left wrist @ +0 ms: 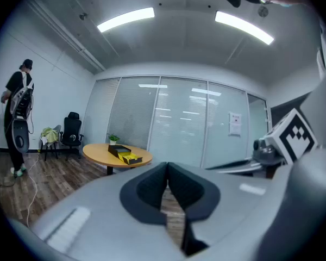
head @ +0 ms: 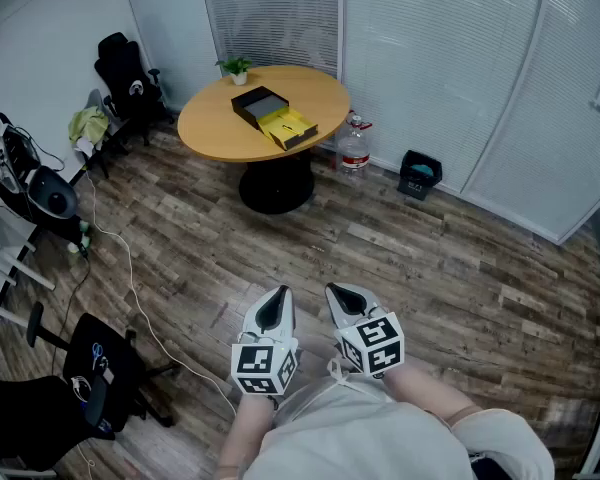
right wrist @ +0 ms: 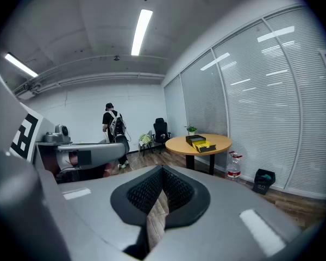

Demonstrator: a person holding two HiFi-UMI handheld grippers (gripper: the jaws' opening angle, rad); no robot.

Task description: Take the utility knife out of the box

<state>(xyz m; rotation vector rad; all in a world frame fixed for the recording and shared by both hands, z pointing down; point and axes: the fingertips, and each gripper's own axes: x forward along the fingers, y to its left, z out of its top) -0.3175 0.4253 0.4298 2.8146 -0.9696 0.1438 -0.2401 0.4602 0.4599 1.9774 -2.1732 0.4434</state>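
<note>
I am working two white two-jaw claws with dark pads, the left claw and the right claw, and they are riding side by side low over the floor. Both are sitting fully closed, pads pressed together, gripping nothing.

Well ahead of both claws, one round orange-topped wooden table is standing on a black pedestal. On it I am counting one open black cardboard box with one yellow inner tray lying against the side of it that faces the claws. The utility knife is too small for me to pick out from here, so I cannot tell which part is holding it. One small green potted plant is sitting on the tabletop beyond the box and to its left.

Between the claws and the table, brown plank flooring is stretching out. Beyond the right claw, past the table's pedestal, one clear plastic water bottle and one small black bin are standing by the glass wall with white blinds.

I am counting two black office chairs: one far ahead and left of the table, one close beside the left claw's outer side. One white cable is trailing over the floor on that left side. One person in dark clothes is standing far off to the left
</note>
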